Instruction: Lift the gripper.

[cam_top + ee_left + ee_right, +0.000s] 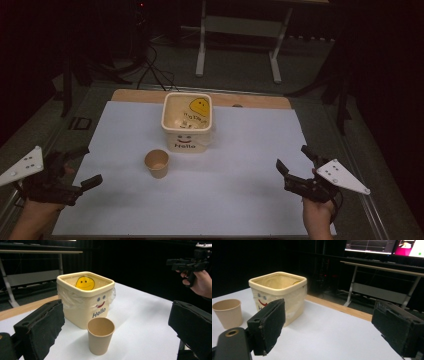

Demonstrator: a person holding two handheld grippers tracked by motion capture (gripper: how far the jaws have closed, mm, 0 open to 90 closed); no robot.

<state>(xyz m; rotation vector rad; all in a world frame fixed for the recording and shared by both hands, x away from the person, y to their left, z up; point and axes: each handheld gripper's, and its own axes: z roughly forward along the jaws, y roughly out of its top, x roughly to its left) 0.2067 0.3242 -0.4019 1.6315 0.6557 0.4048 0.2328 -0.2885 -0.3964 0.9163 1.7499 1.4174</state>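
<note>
Paper cup point(157, 163): upright on the white table point(235, 195), just in front of the cream bin point(187, 122) marked "Hello", apart from it.
Left gripper point(85, 167): well left of the cup, jaws spread wide, nothing between them.
Right gripper point(295, 159): far right of the cup, jaws spread, likewise empty.

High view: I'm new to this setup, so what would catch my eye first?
The cream bin with its yellow smiley and "Hello" face, standing mid-table toward the far edge. Just in front of it stands an upright, empty paper cup. The left gripper and right gripper wait open at the near corners.
</note>
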